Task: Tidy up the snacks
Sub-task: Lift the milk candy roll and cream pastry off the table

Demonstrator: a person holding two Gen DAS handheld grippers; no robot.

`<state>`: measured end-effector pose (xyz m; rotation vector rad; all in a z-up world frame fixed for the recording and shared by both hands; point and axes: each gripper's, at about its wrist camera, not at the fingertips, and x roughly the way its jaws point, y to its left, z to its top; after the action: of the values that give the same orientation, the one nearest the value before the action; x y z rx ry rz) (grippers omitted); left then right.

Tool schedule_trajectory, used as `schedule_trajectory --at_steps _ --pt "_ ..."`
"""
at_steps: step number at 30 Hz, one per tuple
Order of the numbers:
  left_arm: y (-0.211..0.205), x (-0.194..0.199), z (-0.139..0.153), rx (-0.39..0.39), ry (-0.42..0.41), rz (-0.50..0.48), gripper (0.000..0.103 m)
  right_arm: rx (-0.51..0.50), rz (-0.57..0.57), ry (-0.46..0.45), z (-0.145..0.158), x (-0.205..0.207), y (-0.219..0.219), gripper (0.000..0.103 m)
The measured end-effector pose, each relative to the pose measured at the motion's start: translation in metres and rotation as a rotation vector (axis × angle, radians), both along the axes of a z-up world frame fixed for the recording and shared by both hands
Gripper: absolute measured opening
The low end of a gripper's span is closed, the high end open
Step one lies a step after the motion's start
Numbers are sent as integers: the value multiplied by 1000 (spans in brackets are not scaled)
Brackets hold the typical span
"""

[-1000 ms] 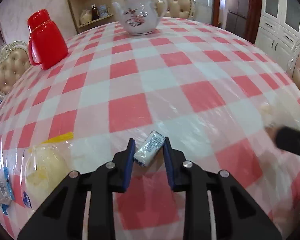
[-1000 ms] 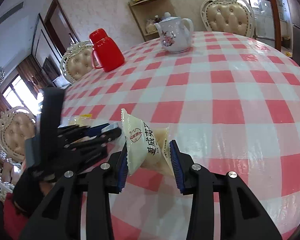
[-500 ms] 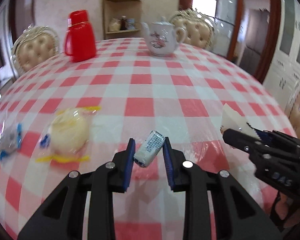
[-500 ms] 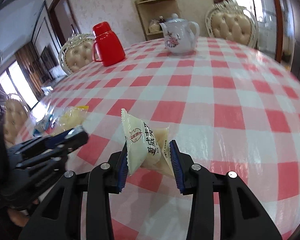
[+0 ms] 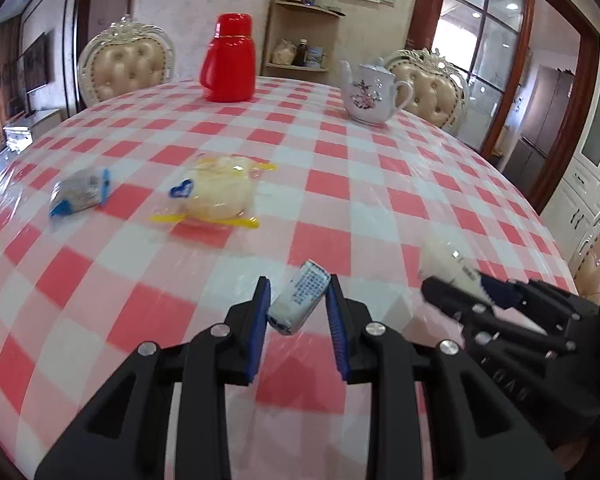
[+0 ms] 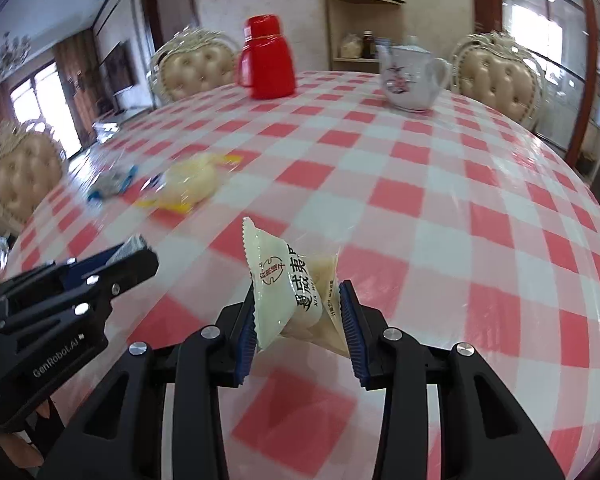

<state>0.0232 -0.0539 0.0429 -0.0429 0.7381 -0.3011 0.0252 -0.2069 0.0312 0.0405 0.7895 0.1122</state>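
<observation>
Swung round from a second ago, left gripper (image 5: 298, 312) clamping a small white printed snack packet (image 5: 299, 302), right gripper (image 6: 298, 316) pinching a cream pillow-shaped snack pouch (image 6: 288, 284) — both carried toward two wrapped snacks (image 5: 216, 192) far left — likely grouping.

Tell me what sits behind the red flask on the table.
Behind the red flask stands a corner shelf against the wall, with jars on it, and a tufted chair to its left. The flask covers whatever lies directly behind its body.
</observation>
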Motion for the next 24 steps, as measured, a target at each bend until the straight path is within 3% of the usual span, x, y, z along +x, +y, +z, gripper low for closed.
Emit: schedule_trajectory --at_steps 6,24 --pt "22 -21 -4 -9 16 45 28 -14 40 -11 2 -21 22 39" --pt "83 -103 5 60 -17 85 28 4 202 -37 12 -92 99 39"
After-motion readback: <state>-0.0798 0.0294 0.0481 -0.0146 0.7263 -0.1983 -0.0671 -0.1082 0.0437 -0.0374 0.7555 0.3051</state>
